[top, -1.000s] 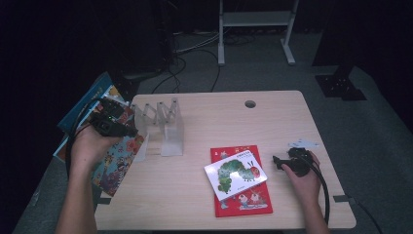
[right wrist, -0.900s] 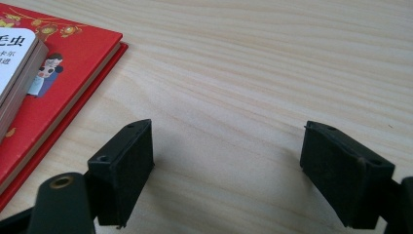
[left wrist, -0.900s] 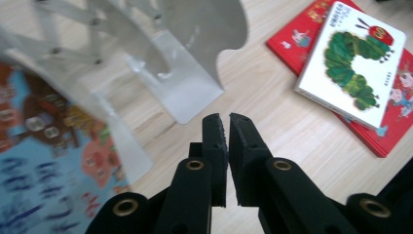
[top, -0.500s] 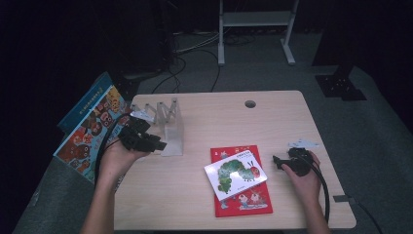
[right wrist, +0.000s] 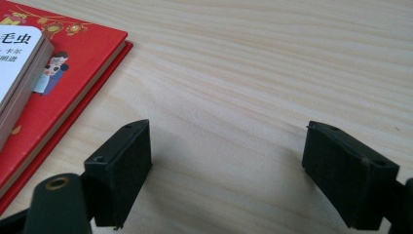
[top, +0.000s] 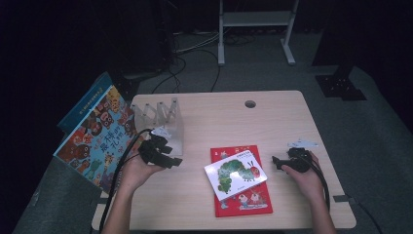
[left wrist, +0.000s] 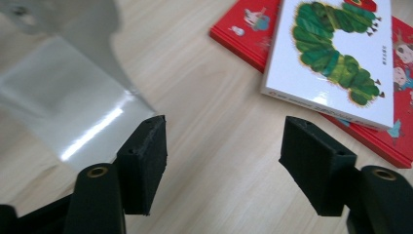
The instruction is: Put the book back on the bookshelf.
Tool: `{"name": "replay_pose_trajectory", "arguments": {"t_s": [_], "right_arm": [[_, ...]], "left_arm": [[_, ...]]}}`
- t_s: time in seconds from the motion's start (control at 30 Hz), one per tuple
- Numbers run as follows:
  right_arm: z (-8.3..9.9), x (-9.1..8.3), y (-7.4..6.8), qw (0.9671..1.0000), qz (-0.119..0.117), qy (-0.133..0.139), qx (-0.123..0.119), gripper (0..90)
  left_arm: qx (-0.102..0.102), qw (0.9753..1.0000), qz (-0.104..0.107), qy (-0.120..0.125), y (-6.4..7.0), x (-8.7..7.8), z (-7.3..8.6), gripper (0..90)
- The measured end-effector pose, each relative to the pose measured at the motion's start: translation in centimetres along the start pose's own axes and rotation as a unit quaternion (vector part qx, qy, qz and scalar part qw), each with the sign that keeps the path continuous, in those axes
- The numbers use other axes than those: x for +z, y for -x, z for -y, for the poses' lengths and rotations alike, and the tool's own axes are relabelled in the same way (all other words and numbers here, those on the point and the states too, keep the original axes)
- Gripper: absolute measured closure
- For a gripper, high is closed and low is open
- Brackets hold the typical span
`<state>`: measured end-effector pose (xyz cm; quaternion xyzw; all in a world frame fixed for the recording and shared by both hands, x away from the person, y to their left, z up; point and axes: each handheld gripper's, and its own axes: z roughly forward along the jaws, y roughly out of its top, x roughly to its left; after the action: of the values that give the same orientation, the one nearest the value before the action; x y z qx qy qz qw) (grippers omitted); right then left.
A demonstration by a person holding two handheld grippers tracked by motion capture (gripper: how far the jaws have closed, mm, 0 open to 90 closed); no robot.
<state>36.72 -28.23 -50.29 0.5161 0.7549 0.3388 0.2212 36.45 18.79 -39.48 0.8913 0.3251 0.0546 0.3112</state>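
Your left gripper (top: 176, 162) hangs just above the desk (top: 272, 122), its matte black jaws spread wide with nothing between them. In the left gripper view (left wrist: 221, 165) the pads (left wrist: 146, 161) look like blunt, rough-edged rubber blocks, each mounted on a black arm with a brass-ringed hole. They point across bare pale wood grain toward the two books. Just beside your left jaw stands the clear plastic rack (top: 163, 119), a row of upright see-through dividers on a glossy base that catches a bright streak of light (left wrist: 73, 97).

The white book (top: 235, 172) lies on top of the red book (top: 241, 202), turned at an angle to it. Its cover is smooth and shiny, with a green segmented caterpillar (left wrist: 336, 53) printed on it; the edge shows a thick block of pages. The red hardcover beneath is flat on the desk, its corners sticking out past the white one, with small cartoon figures on the cover.

Your right gripper (top: 276, 161) rests low on the desk near the right edge of the books, apart from them. Its jaws are also wide open and hold nothing (right wrist: 226, 170), only light, finely lined wood between them. The red book's corner (right wrist: 73, 68) sits off to the side of one jaw.

A large colourful picture book (top: 95, 139) overhangs the desk's left edge, tilted, with another blue one (top: 80, 105) under it.
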Motion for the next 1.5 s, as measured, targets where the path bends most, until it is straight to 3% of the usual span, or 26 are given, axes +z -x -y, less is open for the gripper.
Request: {"name": "replay_pose_trajectory", "arguments": {"t_s": [0.1,0.27,0.47,0.6,0.63,0.73,0.77,0.87,1.03,1.3,1.5], "right_arm": [[0.1,-0.3,-0.2,1.0000,-0.006,0.001,-0.007,24.5],[0.5,-1.0,-0.6,0.9996,-0.029,-0.002,-0.006,26.7],[0.8,-2.9,-2.0,0.9981,-0.053,0.019,-0.024,29.3],[1.4,-4.1,-3.5,0.9959,-0.077,0.034,-0.032,29.9],[1.8,-4.5,-4.5,0.9938,-0.097,0.036,-0.042,29.6],[2.2,-4.8,-5.3,0.9919,-0.110,0.035,-0.054,29.5],[2.6,-4.9,-6.1,0.9895,-0.125,0.031,-0.064,28.4],[2.8,-4.9,-6.9,0.9877,-0.134,0.027,-0.075,27.6],[2.4,-4.2,-8.6,0.9815,-0.162,0.021,-0.100,23.1],[2.2,-3.8,-8.8,0.9799,-0.171,0.014,-0.102,19.9],[1.3,-2.8,-10.0,0.9757,-0.169,0.006,-0.139,20.2]], "left_arm": [[0.014,0.9999,0.003,0.004,0.2,1.2,0.4,27.6],[0.019,0.9996,0.012,0.016,0.2,2.4,0.8,21.9],[0.029,0.9995,0.015,0.000,0.4,4.0,1.2,18.7],[0.027,0.9994,0.020,-0.006,0.3,4.8,1.4,18.0],[0.025,0.9993,0.028,-0.009,0.4,5.3,1.5,16.5],[0.028,0.9992,0.026,-0.013,0.6,5.6,1.6,15.6],[0.029,0.9990,0.029,-0.013,0.6,5.8,1.6,15.1],[0.032,0.9989,0.029,-0.016,0.8,6.1,1.7,14.7],[0.031,0.9988,0.038,-0.007,1.0,6.1,1.7,13.7],[0.032,0.9985,0.044,-0.003,1.1,6.2,1.6,12.6],[0.037,0.9980,0.051,-0.002,1.4,6.7,1.3,11.1]]}}
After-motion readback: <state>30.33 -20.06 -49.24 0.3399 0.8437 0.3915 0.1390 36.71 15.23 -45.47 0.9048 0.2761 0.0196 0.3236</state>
